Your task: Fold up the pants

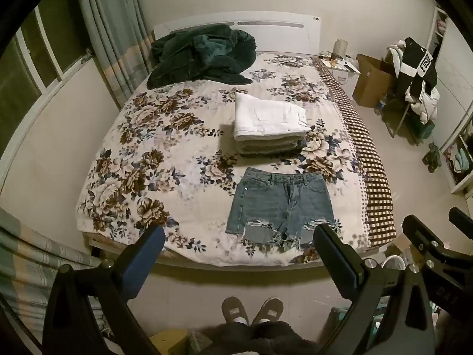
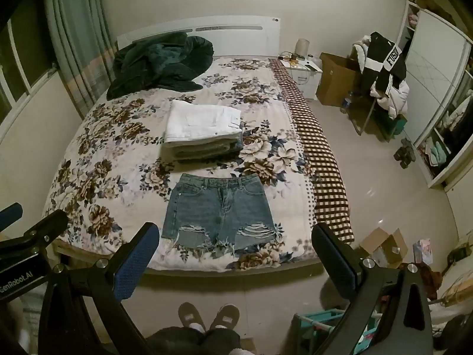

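Blue denim shorts [image 1: 280, 204] with ripped, frayed hems lie flat and unfolded near the foot of the floral bed [image 1: 142, 153], waistband toward the headboard. They also show in the right wrist view [image 2: 218, 213]. Behind them sits a stack of folded pants [image 1: 269, 124] with a white pair on top, also in the right wrist view [image 2: 204, 130]. My left gripper [image 1: 239, 233] is open and empty, held above the floor short of the bed's foot. My right gripper [image 2: 236, 233] is open and empty, beside the left one.
A dark green blanket [image 1: 201, 56] is heaped at the head of the bed. A checked cover [image 1: 366, 153] hangs over the bed's right side. A nightstand, cardboard boxes [image 2: 337, 77], a clothes-laden chair [image 2: 381, 74] and a wardrobe stand at the right. My slippered feet [image 1: 251, 310] stand at the bed's foot.
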A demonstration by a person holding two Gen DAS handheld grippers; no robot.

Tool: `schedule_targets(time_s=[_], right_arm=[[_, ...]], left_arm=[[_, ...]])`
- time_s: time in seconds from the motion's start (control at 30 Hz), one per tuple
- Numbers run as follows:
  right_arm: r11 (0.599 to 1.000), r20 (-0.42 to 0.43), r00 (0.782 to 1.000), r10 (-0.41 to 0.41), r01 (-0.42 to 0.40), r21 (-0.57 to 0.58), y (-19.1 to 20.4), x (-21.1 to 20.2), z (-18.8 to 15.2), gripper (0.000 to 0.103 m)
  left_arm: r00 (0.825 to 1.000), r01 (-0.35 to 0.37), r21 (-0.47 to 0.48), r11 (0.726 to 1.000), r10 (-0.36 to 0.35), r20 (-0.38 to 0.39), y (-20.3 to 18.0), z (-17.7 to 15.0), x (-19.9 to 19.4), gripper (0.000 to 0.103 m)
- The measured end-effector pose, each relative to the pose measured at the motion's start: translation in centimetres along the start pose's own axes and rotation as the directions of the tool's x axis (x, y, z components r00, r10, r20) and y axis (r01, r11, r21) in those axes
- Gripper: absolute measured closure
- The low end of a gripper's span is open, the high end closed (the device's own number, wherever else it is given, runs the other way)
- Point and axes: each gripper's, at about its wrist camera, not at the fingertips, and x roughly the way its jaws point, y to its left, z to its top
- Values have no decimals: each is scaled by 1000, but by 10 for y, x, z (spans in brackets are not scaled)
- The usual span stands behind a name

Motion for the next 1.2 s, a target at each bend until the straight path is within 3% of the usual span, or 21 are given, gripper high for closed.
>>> schedule_targets(time_s=[1.2], right_arm=[[1000, -8, 1000, -9, 9, -10, 3, -11, -4, 0]], left_arm=[[1000, 1, 2, 1000, -1, 6, -6, 5, -16, 0]])
